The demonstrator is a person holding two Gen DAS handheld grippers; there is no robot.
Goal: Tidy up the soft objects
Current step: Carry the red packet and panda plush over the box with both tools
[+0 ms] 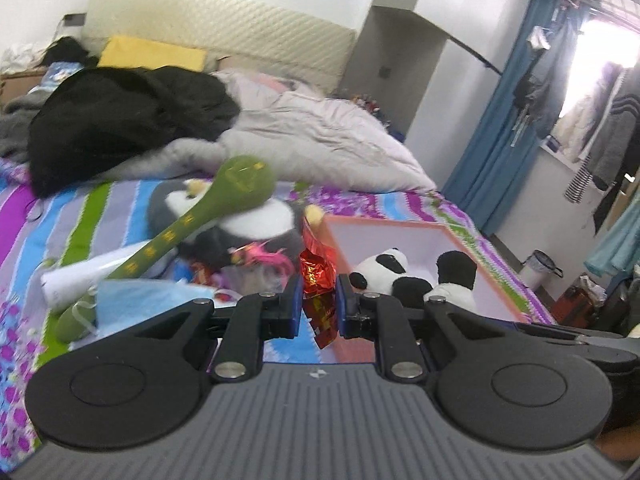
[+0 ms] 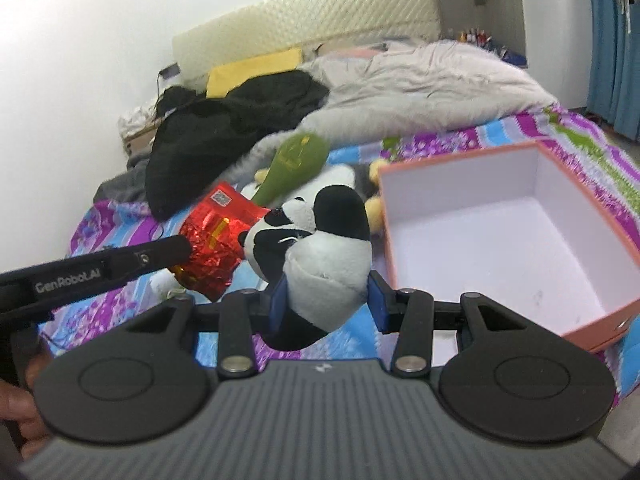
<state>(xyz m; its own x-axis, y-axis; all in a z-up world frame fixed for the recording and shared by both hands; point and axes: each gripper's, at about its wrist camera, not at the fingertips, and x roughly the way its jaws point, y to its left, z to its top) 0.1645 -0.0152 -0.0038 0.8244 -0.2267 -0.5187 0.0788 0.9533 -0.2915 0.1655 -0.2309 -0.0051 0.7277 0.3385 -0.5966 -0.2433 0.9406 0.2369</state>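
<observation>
My left gripper (image 1: 319, 302) is shut on a crinkly red foil packet (image 1: 318, 276), held above the bedspread; the packet (image 2: 212, 236) and the left gripper's arm (image 2: 104, 270) also show in the right wrist view. My right gripper (image 2: 328, 298) is shut on a small panda plush (image 2: 316, 240), held left of an open orange box with a white inside (image 2: 500, 240). In the left wrist view the panda (image 1: 400, 276) appears in front of the box (image 1: 400, 236). A green plush mallet (image 1: 192, 232) leans on a grey penguin plush (image 1: 256, 220).
The striped bedspread (image 1: 60, 232) holds a white tube (image 1: 76, 280), a blue mask (image 1: 152, 300) and pink trinkets (image 1: 264, 256). A black garment (image 1: 120, 120), grey quilt (image 1: 320, 136) and yellow pillow (image 1: 152, 54) lie behind. Blue curtains (image 1: 500, 112) and hanging clothes (image 1: 600, 128) stand at right.
</observation>
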